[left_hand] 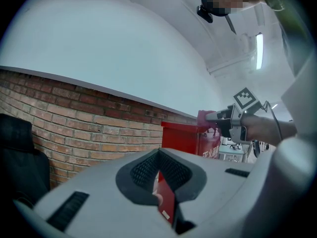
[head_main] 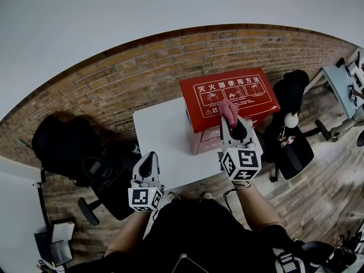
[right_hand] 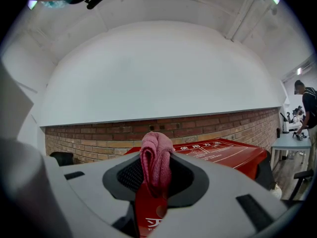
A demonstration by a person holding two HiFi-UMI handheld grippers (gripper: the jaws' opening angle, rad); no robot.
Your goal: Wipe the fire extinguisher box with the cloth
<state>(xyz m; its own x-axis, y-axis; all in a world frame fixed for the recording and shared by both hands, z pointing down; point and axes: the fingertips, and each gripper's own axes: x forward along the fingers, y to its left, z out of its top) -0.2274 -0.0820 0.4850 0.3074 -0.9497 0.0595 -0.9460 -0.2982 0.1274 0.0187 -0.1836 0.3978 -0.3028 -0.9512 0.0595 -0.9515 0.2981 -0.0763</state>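
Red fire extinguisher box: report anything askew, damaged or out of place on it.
Nothing stands out. The red fire extinguisher box sits closed by the brick wall, its printed top showing no dents or spills. The right gripper holds a bunched pink cloth over its top.

the fire extinguisher box point(head_main: 227, 95) sits at the table's point(head_main: 159, 135) right end, before the brick wall point(head_main: 142, 61).

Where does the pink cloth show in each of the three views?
Head view: pink cloth right of centre, in the right gripper, at the red box lid's near edge.
Left gripper view: right of centre, at that gripper's tip, by the box's top.
Right gripper view: centre, pinched between the jaws.
Shared landmark: the red box against the brick wall.
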